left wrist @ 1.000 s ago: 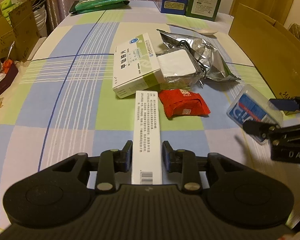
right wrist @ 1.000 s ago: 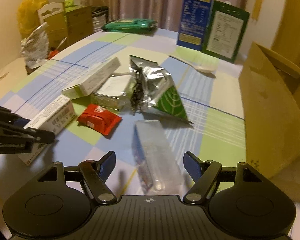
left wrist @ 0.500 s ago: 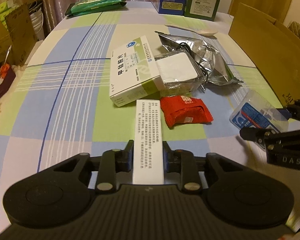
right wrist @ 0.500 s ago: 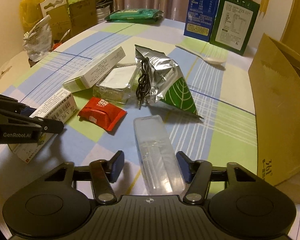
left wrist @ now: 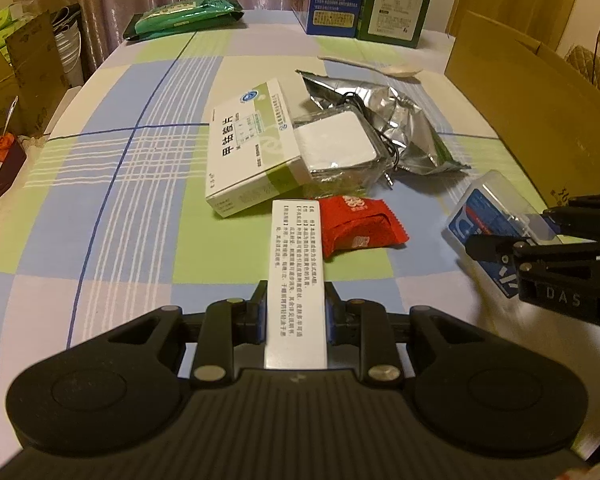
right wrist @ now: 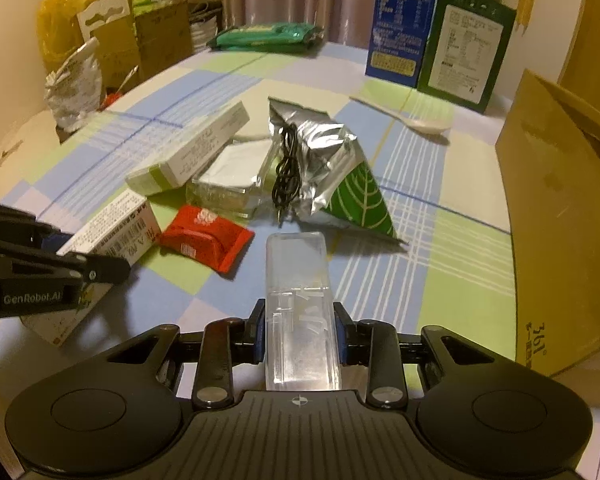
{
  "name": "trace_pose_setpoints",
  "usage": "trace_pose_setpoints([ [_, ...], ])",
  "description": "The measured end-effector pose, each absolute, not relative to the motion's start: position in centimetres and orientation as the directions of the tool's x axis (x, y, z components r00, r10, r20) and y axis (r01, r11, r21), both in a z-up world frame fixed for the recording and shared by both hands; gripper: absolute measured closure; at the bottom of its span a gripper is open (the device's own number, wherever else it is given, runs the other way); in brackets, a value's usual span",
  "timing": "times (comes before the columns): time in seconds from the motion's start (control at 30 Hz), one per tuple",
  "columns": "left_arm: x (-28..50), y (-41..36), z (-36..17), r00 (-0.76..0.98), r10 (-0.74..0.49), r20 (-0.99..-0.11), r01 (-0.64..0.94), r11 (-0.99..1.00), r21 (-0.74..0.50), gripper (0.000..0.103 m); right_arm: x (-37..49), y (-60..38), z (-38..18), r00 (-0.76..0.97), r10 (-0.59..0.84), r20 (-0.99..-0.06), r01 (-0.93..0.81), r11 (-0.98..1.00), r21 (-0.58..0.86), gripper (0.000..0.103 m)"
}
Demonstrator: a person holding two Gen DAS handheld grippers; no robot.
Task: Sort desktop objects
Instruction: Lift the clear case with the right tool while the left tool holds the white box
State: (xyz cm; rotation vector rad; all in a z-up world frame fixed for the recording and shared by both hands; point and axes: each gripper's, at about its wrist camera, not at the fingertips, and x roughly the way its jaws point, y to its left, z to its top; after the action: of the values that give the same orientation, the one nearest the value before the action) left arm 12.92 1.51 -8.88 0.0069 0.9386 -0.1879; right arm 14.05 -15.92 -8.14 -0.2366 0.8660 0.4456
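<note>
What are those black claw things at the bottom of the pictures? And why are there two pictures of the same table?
Those claws are two grabbers that a person holds, one in each hand. Each has a little camera that looks out along its two fingers, so you get one picture per hand.

In the left hand's picture, the left grabber is pinched shut on a long white box. In the right hand's picture, the right grabber has just been closing, and its fingers now squeeze a clear plastic case.

On the checked tablecloth lie a red packet, a green and white medicine box, a silver bag, a black cable and a white spoon.
</note>
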Motion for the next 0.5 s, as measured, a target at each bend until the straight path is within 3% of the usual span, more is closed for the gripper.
trace_pose_setpoints([
  [0.5,11.8,0.8,-6.6,0.592,-0.162,-0.790,0.177,0.982,-0.068,0.082,13.3,-17.3,-6.1,0.601,0.296,-0.743,-0.426,0.905,0.015,0.075],
])
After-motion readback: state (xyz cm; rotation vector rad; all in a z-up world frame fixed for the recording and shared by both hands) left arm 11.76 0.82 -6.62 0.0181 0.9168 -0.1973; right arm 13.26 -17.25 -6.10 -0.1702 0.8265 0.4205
